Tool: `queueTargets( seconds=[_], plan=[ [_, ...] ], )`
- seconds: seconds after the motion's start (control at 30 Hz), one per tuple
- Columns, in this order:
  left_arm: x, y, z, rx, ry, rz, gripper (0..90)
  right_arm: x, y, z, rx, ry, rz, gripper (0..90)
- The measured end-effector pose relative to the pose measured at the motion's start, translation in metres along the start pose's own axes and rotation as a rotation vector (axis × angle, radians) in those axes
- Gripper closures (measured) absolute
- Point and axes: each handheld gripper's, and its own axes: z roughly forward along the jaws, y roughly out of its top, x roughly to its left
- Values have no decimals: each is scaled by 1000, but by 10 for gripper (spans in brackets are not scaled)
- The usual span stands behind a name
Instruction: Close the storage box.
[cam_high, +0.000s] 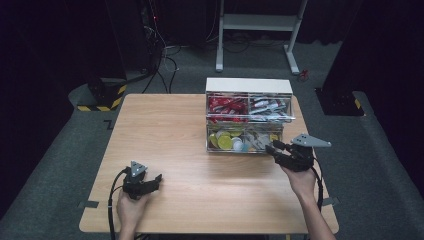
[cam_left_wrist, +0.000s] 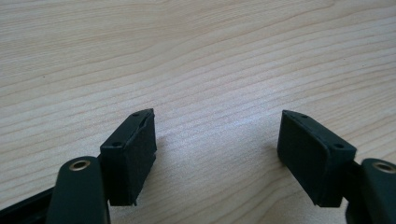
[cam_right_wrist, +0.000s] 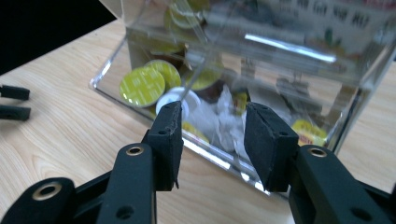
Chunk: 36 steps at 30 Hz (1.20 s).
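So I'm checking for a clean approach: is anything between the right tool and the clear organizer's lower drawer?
Nothing visible. The right tool sits just in front of the lower drawer of the clear organizer, with bare table between them.

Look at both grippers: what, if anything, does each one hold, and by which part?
Nothing is held. The left gripper rests open over bare table. The right gripper stands before the clear drawer box, nothing between its pads.

The left tongs (cam_high: 159, 178) lie low at the end of the left hand (cam_high: 131, 207), jaws spread wide with nothing between them. Well apart to their right, the right tongs (cam_high: 272, 148) are raised in the right hand (cam_high: 301, 181), jaws drawn close, empty, pointing forward-left.
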Motion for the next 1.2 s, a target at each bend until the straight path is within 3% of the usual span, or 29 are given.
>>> queueTargets(
  seconds=[0.3, 0.53, 0.87, 1.2],
  plan=[
    [0, 0, 0, 1, -5, -5, 284, 2, 26, 5, -10, 25, -13, 569],
    [0, 0, 0, 2, -2, -2, 284, 4, 36, 10, -15, 25, -23, 567],
    [0, 1, 1, 4, -3, -5, 283, 6, 55, 4, -2, 22, -49, 565],
    [0, 1, 1, 3, -2, -5, 286, 9, 73, -3, -36, 36, -35, 566]
  ],
)
